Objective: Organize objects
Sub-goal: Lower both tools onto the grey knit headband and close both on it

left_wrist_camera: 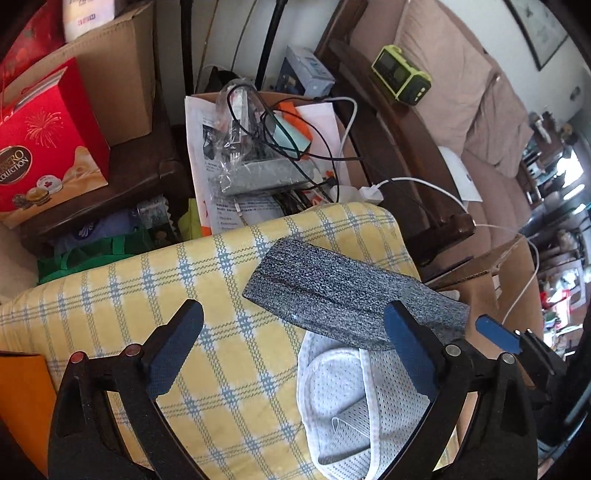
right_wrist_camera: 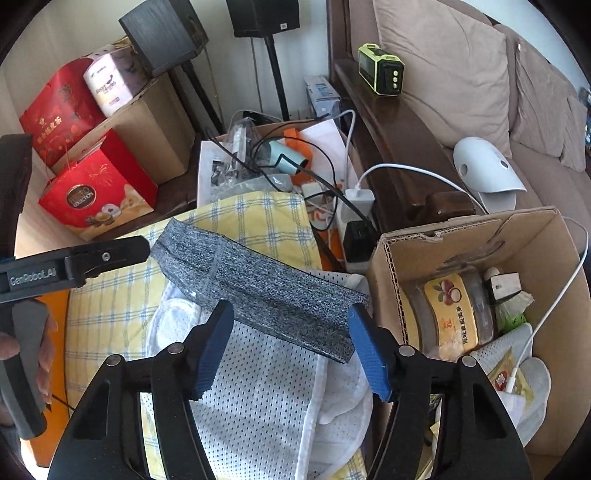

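Our right tongs (right_wrist_camera: 291, 350) straddle the speckled grey felt-like strip (right_wrist_camera: 258, 288) on white mesh fabric (right_wrist_camera: 255, 387), not yet pinching — we'd centre, then clamp; left tongs (left_wrist_camera: 291, 354) gape empty.

Two red gift boxes (right_wrist_camera: 98, 188) — one grey speckled pad (right_wrist_camera: 258, 291), one white mesh cloth (right_wrist_camera: 258, 376), one yellow checked cushion (left_wrist_camera: 166, 295). Two black speakers (right_wrist_camera: 164, 35), one green-edged clock (right_wrist_camera: 380, 70) — and one open cardboard box (right_wrist_camera: 535, 236) holding one jar (right_wrist_camera: 448, 317).

Grey flecked pad stack (right_wrist_camera: 258, 291) atop white mesh cloth (right_wrist_camera: 258, 376)
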Tool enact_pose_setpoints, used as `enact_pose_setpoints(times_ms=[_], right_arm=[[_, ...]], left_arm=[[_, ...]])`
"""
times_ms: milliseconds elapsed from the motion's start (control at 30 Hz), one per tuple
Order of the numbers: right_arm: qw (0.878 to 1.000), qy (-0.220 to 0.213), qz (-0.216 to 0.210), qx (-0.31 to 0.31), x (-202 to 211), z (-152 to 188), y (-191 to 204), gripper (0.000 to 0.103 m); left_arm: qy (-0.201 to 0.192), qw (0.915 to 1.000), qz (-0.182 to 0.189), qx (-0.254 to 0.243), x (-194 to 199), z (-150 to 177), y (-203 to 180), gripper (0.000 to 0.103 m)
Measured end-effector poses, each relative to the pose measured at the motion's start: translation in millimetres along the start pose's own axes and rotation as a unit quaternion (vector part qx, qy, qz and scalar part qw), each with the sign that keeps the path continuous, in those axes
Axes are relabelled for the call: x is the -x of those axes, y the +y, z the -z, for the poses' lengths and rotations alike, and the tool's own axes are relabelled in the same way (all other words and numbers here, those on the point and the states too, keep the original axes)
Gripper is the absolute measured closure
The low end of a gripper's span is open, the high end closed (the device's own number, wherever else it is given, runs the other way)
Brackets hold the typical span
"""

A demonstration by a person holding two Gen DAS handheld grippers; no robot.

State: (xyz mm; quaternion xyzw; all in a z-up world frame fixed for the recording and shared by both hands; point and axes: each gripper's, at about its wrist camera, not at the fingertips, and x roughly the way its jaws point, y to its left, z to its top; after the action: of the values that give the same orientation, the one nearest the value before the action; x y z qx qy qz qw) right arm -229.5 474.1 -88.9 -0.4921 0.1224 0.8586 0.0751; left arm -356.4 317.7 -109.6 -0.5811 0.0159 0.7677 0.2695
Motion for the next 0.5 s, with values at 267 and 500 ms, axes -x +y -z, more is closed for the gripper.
enact_pose_setpoints(times_ms=[267,500], right_arm=[[1.0,0.012,-0.001,0.006,-18,2,3,0.038],[0.999,0.009,0.023,0.025,-26,4,16,0.038]], left_arm=[[0.019,0.9997,0.018,0.0,-30,-1,-2,0.017],[0.012,0.9986,0.05,-0.007,-33,3,-12,0.063]])
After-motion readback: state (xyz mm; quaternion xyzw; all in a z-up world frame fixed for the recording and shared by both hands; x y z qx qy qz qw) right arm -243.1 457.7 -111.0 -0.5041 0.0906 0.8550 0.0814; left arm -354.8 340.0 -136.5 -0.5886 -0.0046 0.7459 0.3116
